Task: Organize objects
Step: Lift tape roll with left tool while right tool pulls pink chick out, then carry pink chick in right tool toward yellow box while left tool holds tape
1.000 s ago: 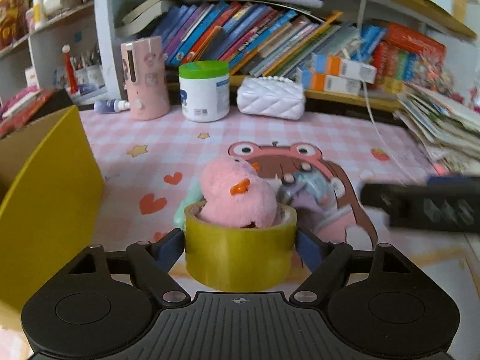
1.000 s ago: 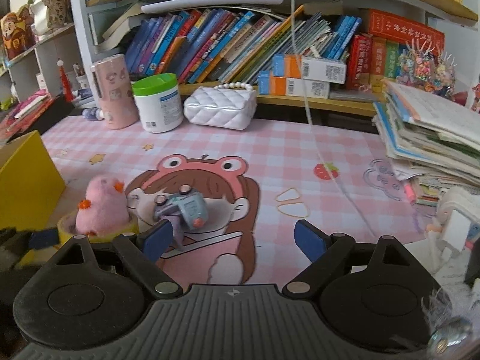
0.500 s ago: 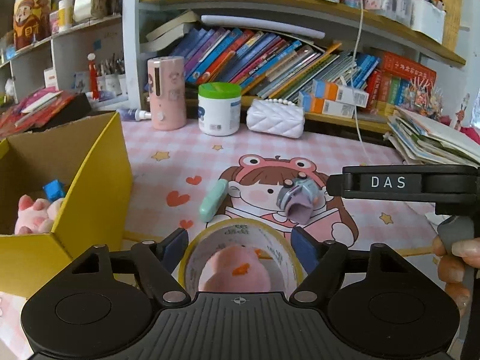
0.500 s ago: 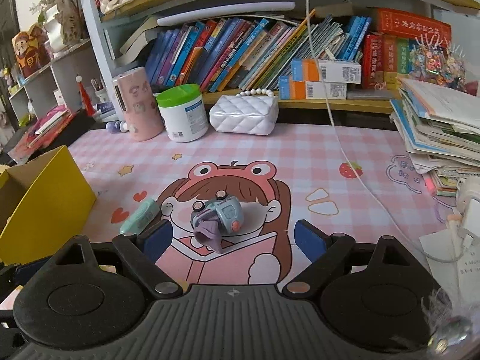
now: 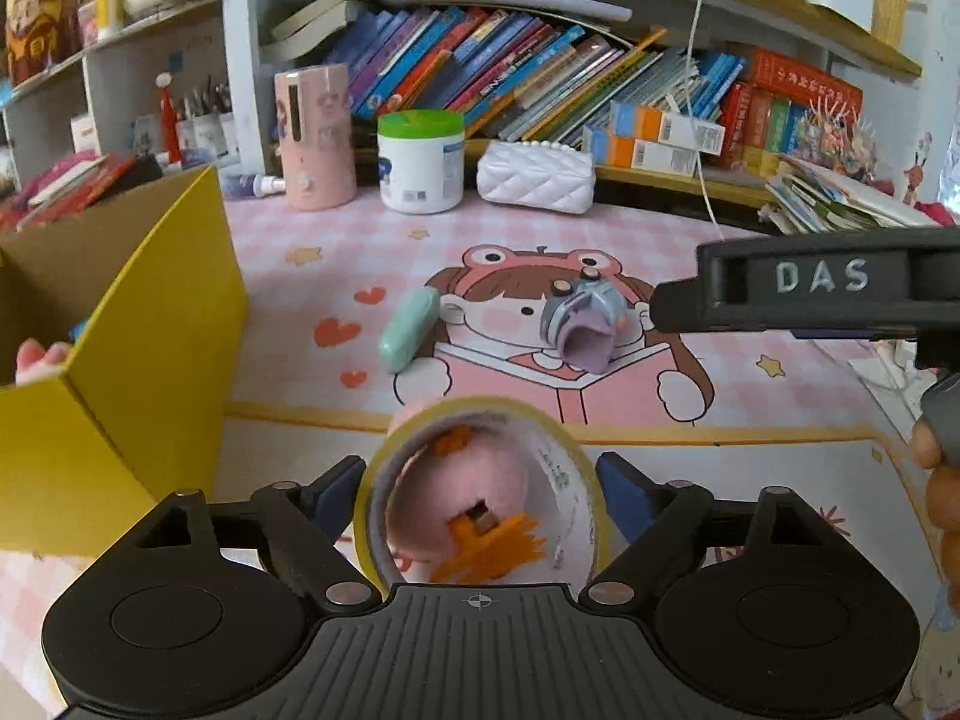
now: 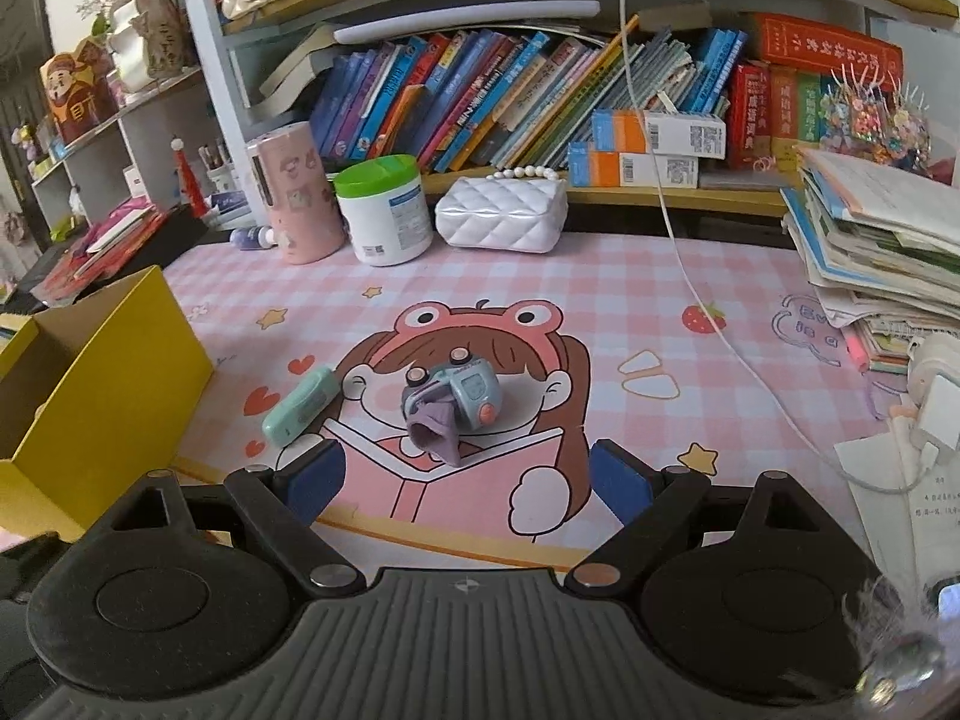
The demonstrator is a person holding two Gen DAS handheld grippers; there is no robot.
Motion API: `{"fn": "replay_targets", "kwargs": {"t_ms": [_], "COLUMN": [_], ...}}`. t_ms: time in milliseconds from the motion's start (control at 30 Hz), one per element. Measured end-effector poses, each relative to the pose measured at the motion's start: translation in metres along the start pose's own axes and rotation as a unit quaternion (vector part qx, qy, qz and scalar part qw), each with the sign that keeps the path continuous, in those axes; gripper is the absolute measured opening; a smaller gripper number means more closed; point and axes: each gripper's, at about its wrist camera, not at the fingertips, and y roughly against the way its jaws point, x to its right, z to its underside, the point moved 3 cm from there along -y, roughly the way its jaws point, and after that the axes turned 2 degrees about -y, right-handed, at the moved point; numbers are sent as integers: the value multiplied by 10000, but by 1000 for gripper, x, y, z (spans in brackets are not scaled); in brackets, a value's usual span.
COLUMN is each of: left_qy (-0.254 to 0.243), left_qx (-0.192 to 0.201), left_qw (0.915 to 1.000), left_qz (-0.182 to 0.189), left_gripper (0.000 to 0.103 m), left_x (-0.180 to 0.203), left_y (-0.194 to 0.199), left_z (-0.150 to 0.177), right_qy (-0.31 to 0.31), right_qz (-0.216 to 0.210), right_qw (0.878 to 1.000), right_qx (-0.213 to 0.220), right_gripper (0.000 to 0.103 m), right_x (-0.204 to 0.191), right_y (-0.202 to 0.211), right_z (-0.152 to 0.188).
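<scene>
Yellow tape roll [image 5: 480, 480], pink plush [image 5: 456, 510] lodged inside: pinched in left claw [image 5: 480, 486], jaws just widening, by worktop's near edge beside yellow box [image 5: 150, 360], likely its destination; right claw [image 6: 468, 474] spread, empty.

We could see only part of the pink plush [image 5: 456, 498], since the tape roll [image 5: 576, 480] walled it in and the left gripper's body covered its lower end. The yellow box [image 5: 150, 324] ran off the left edge, its contents reduced to a pink scrap [image 5: 36, 357] and a blue sliver we could not identify. The person's hand [image 5: 939, 480] was cut by the right edge. We could not tell whether the pads [image 5: 336, 489] touched the roll. In the right wrist view, a blurred furry tuft [image 6: 888, 630] stayed unidentified.
</scene>
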Motion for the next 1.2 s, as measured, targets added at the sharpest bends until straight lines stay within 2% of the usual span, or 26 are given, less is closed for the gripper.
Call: {"fn": "replay_targets", "kwargs": {"t_ms": [167, 367, 500, 667, 833, 1000, 1200], "left_qy": [-77, 341, 624, 930, 1063, 1216, 1303], "left_qx": [38, 686, 430, 301, 294, 334, 402], "left_qw": [10000, 9971, 9966, 9929, 9901, 9867, 9843], "left_qz": [-5, -48, -312, -675, -873, -1022, -1118], "left_gripper": [83, 83, 83, 83, 83, 83, 83], "left_x": [0, -24, -47, -70, -83, -99, -118], "left_y": [7, 49, 64, 79, 92, 104, 113], "left_z": [1, -5, 11, 29, 42, 51, 56], "right_qy": [28, 2, 101, 489, 707, 660, 680], "right_qz": [-35, -140, -370, -748, -920, -779, -654], "right_qw": [10000, 9999, 9991, 9928, 9845, 9812, 9834], "right_qx": [-3, -4, -170, -799, -1313, -1637, -1547], "right_gripper": [89, 89, 89, 88, 78, 56, 54], "right_x": [-2, -11, -31, -70, -98, -107, -117], "right_y": [3, -1, -12, -33, -51, -67, -57], "right_z": [1, -2, 1, 19, 38, 51, 56]}}
